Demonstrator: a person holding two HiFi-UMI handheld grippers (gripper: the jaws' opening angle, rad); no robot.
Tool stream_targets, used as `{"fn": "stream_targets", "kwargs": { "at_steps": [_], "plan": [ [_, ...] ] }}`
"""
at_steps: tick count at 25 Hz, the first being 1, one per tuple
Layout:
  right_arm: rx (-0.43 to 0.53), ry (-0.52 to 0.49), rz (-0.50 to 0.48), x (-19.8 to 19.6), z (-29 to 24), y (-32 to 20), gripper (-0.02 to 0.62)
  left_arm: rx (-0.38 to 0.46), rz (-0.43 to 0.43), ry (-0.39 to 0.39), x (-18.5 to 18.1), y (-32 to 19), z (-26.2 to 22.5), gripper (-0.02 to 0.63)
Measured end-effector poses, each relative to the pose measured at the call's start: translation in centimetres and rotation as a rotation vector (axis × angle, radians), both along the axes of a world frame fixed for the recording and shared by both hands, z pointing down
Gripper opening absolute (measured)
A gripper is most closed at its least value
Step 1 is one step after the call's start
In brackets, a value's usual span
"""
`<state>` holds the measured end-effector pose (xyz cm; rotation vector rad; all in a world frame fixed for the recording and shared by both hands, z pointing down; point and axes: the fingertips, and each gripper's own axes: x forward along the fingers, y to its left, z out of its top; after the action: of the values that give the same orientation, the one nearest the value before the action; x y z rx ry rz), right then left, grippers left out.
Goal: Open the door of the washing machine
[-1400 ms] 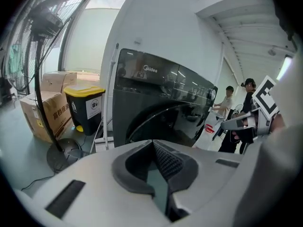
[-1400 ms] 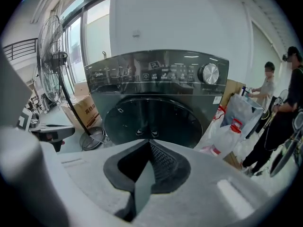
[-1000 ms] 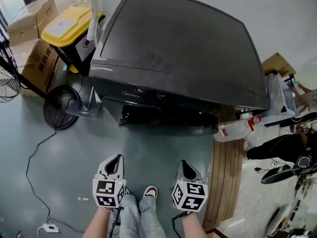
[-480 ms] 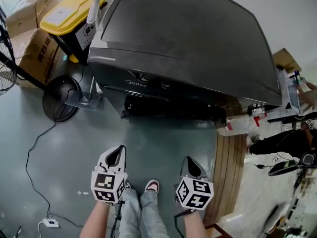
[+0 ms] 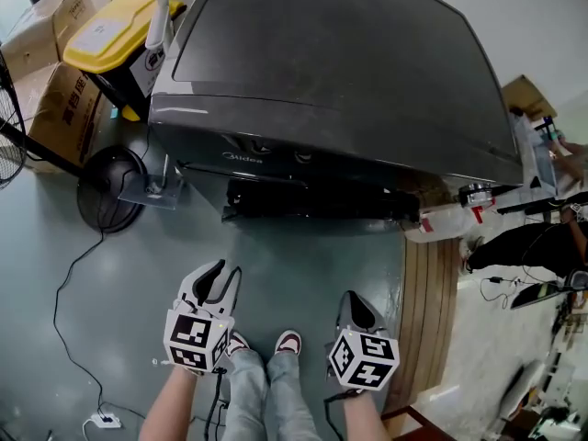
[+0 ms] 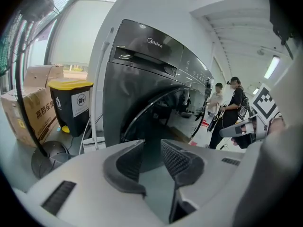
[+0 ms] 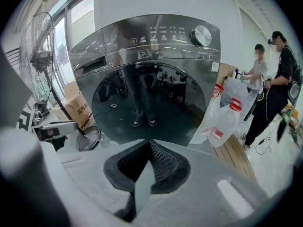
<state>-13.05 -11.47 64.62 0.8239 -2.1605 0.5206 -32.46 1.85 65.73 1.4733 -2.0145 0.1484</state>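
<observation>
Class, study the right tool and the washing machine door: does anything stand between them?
Nothing visible does. Only grey floor lies between the right tool and the washing machine door; the white plastic bags sit off to the machine's right side.

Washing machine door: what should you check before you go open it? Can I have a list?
1. Door in view and shut: ok.
2. Left gripper open: ok. Its jaws have just been opening, and nothing is between them.
3. Right gripper open: not ok. Its jaws are together and empty.
4. Grippers at the washing machine: not ok. Both hang apart from it.
5. Where to grab the door: cannot tell.
</observation>
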Motion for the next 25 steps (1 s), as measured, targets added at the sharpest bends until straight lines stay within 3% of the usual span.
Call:
{"fn": "stream_targets", "kwargs": {
  "at_steps": [10, 20, 25],
  "plan": [
    [-0.002, 0.009, 0.066, 1.2, 0.0, 0.1, 0.006, 0.023, 0.174, -0.081, -1.8, -2.2, -0.7, 0.181],
    [0.003, 0.025, 0.102, 1.9, -0.1, 0.3, 0.006, 0.004, 0.264, -0.155, -4.4, -4.0, 0.3, 0.193],
    [0.003, 0.021, 0.114, 1.9, -0.5, 0.8, 0.006, 0.001, 0.356, -0.205, -4.8, -5.1, 0.4, 0.196]
  ]
}}
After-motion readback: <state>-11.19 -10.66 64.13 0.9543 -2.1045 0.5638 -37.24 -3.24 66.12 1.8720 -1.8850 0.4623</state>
